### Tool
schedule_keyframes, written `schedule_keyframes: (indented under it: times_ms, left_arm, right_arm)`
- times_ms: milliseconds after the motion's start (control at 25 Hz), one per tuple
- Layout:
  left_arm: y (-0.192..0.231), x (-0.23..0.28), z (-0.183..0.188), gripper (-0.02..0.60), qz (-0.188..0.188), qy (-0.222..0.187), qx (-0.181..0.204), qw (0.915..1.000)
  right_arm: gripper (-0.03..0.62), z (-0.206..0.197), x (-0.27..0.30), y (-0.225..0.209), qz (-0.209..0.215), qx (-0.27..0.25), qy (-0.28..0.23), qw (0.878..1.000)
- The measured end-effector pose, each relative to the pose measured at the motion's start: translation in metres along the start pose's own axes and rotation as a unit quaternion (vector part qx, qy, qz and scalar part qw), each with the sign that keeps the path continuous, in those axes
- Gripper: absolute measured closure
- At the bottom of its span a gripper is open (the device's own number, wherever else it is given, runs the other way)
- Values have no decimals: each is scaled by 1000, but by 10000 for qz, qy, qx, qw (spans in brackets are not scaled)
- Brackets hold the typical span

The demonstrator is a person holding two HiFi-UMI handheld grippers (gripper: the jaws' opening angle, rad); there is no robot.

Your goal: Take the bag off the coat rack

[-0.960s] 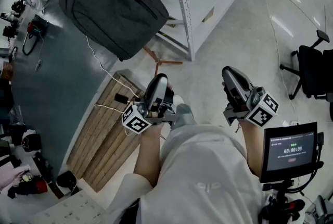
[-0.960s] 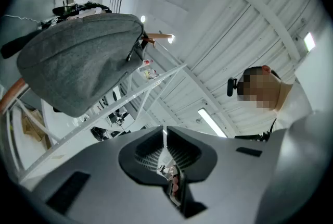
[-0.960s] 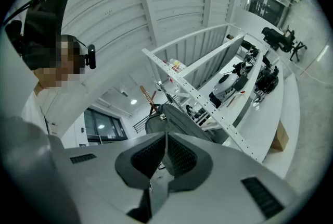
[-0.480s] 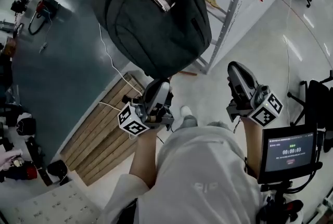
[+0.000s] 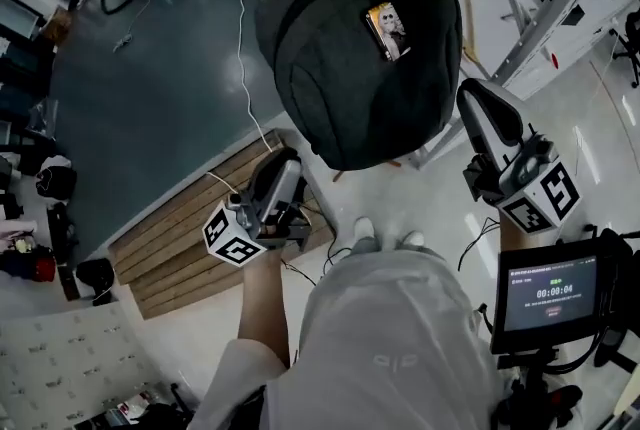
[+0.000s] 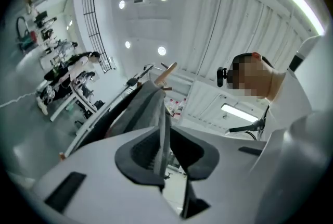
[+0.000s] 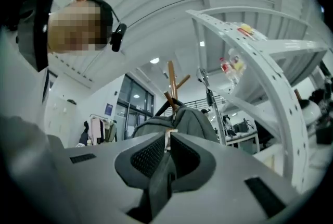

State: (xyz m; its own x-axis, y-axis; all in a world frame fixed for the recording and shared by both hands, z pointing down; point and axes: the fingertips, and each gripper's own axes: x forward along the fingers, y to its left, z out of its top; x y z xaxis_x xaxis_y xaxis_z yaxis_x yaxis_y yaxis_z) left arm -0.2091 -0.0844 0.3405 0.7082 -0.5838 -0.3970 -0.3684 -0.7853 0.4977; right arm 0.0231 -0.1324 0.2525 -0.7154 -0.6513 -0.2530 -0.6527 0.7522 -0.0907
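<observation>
A dark grey backpack (image 5: 360, 48) with a small picture card (image 5: 388, 30) on its front hangs in front of me, high in the head view. In the right gripper view the bag (image 7: 179, 121) hangs by its loop from a wooden coat rack (image 7: 171, 79). The rack's peg (image 6: 165, 73) and the bag (image 6: 136, 111) also show in the left gripper view. My left gripper (image 5: 283, 166) is below the bag's lower left. Its jaws are opening to a narrow slit (image 6: 165, 139) with nothing between them. My right gripper (image 5: 484, 106), just right of the bag, is shut and empty (image 7: 167, 144).
A white metal shelf frame (image 5: 545, 13) stands right behind the right gripper. A wooden pallet (image 5: 180, 233) lies on the floor at the left, crossed by a white cable (image 5: 242, 48). A small monitor on a stand (image 5: 548, 293) is at the lower right.
The bag has grown larger and shifted to the middle of the head view as I came closer. Both grippers have risen towards it, the right one most.
</observation>
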Motion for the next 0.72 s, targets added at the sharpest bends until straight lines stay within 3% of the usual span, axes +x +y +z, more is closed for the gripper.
schedule_keyframes:
  times_ms: [160,360,560,720]
  left_arm:
    - [15,14,69,518,297,8,694,9971]
    - [10,83,155,463,204,61,1627,9864]
    - [3,183,197,400,-147,664,2494,9660]
    - [5,256,215,370,-449,1166,2895,9490]
  right_arm:
    - [579,51,42,11,373,-1005,42,9942]
    - [578,91,89,18,494,-2362,181,9703]
    - [539,100,130,8,627,-2850,505,9551]
    - [539,86,152,-11,448,-3184,1212,9391]
